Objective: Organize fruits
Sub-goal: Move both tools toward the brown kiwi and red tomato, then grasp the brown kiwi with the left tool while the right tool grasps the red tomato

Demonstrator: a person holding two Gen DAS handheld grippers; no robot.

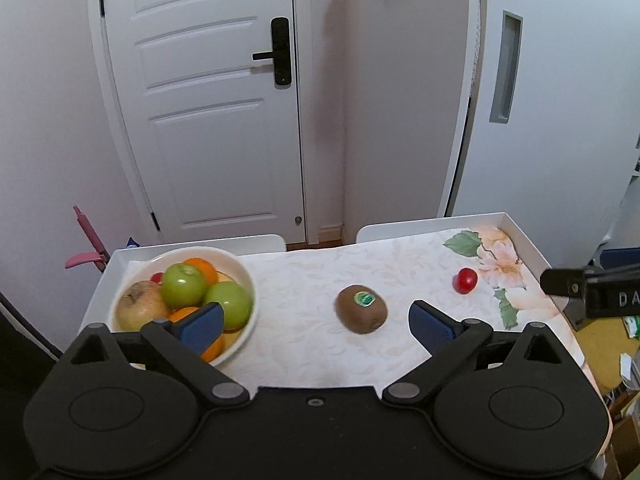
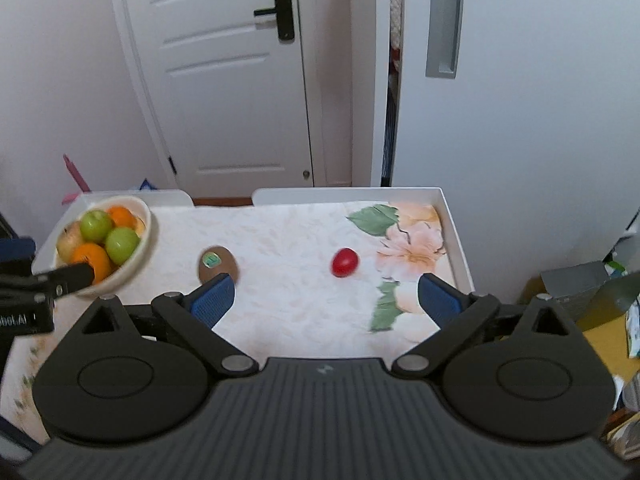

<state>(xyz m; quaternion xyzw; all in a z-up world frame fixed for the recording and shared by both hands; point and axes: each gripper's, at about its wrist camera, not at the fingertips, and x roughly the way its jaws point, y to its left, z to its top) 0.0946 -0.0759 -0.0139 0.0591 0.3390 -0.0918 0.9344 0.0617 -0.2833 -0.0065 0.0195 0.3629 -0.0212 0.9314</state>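
A brown kiwi (image 1: 362, 309) with a green sticker lies on the floral cloth, just ahead of my open left gripper (image 1: 316, 326) and between its blue pads. It also shows in the right wrist view (image 2: 218, 264). A small red tomato (image 1: 465, 280) lies to the right; in the right wrist view the tomato (image 2: 344, 262) sits ahead of my open, empty right gripper (image 2: 326, 300). A cream bowl (image 1: 244, 276) at the left holds green apples, oranges and a yellowish apple; the bowl also shows in the right wrist view (image 2: 138, 258).
The white tray table (image 1: 524, 240) has raised edges around the cloth. A white door (image 1: 216, 100) and a wall stand behind it. A pink object (image 1: 86, 246) stands off the left side. Clutter lies on the floor at the right (image 2: 600, 292).
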